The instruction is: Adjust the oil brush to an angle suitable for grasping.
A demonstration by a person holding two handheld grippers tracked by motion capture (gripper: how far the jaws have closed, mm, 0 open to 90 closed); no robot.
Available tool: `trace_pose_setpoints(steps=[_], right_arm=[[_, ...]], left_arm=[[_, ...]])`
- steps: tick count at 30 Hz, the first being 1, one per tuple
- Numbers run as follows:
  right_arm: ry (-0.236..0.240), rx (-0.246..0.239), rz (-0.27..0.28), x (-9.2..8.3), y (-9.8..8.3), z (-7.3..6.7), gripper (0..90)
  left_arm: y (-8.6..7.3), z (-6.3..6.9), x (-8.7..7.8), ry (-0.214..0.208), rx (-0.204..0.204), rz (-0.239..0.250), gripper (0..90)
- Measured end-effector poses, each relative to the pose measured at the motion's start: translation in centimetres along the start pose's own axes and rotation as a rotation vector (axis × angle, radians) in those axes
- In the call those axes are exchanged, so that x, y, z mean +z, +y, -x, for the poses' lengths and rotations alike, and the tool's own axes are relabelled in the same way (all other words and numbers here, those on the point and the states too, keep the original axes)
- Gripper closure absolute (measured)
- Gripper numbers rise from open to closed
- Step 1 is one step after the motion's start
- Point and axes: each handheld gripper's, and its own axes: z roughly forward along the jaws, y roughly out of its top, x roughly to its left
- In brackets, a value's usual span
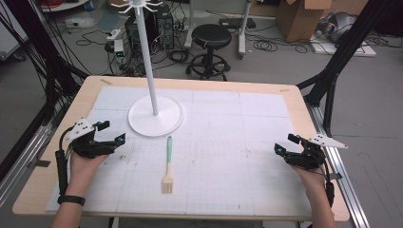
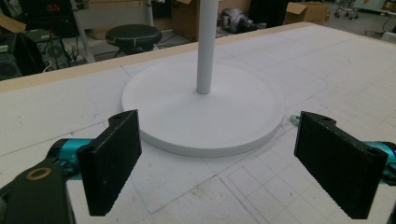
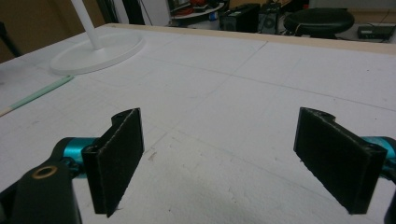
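A small brush [image 1: 168, 164] with a mint-green handle and pale bristles lies on the white gridded mat [image 1: 223, 142], its bristles toward the person. Beyond it stands a white rack: a round base [image 1: 156, 116] and a tall pole [image 1: 146, 52] with hooks on top. My left gripper [image 1: 110, 131] rests at the mat's left side, open, with nothing between its fingers. In the left gripper view, that gripper [image 2: 217, 163] faces the rack's base [image 2: 205, 112]. My right gripper [image 1: 286, 144] sits at the right side, open and empty. The right gripper view puts the brush handle [image 3: 37, 94] far left.
The mat covers a wooden table [image 1: 294, 95]. Behind the table are a black stool [image 1: 210, 45], cardboard boxes [image 1: 297, 16], computer cases and many cables on the floor. Black frame legs [image 1: 340, 61] stand at both sides of the table.
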Motion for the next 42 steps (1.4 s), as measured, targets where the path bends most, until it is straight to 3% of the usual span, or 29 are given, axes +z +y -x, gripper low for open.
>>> trace_pose_setpoints(steps=[11, 17, 23, 27, 30, 35, 42], right_arm=[[-0.001, 0.002, 0.006, -0.1, 0.0, 0.0, 15.3], [-0.001, -0.001, 0.01, -0.2, 0.1, 0.1, 15.3], [-0.003, 0.004, 0.016, -0.3, 0.1, 0.1, 15.3], [0.001, 0.003, 0.018, -0.4, 0.2, 0.1, 15.3], [-0.001, 0.004, 0.021, -0.4, 0.2, 0.1, 15.3], [0.001, 0.003, 0.026, -0.5, 0.3, 0.1, 15.3], [0.003, 0.0, 0.025, -0.5, 0.3, 0.2, 15.4]], left_arm=[[0.1, 0.2, 0.0, -0.001, 0.002, 0.003, 15.5], [0.3, 0.7, 0.2, -0.028, 0.004, 0.025, 19.2], [0.6, 1.6, 1.0, -0.067, 0.019, 0.014, 25.3], [0.7, 2.4, 1.7, -0.121, 0.025, 0.004, 38.8], [0.8, 3.2, 2.4, -0.118, 0.08, -0.038, 51.1], [1.5, 4.3, 3.6, -0.147, 0.097, -0.091, 67.6], [1.7, 6.4, 6.0, -0.194, 0.161, -0.206, 85.8]])
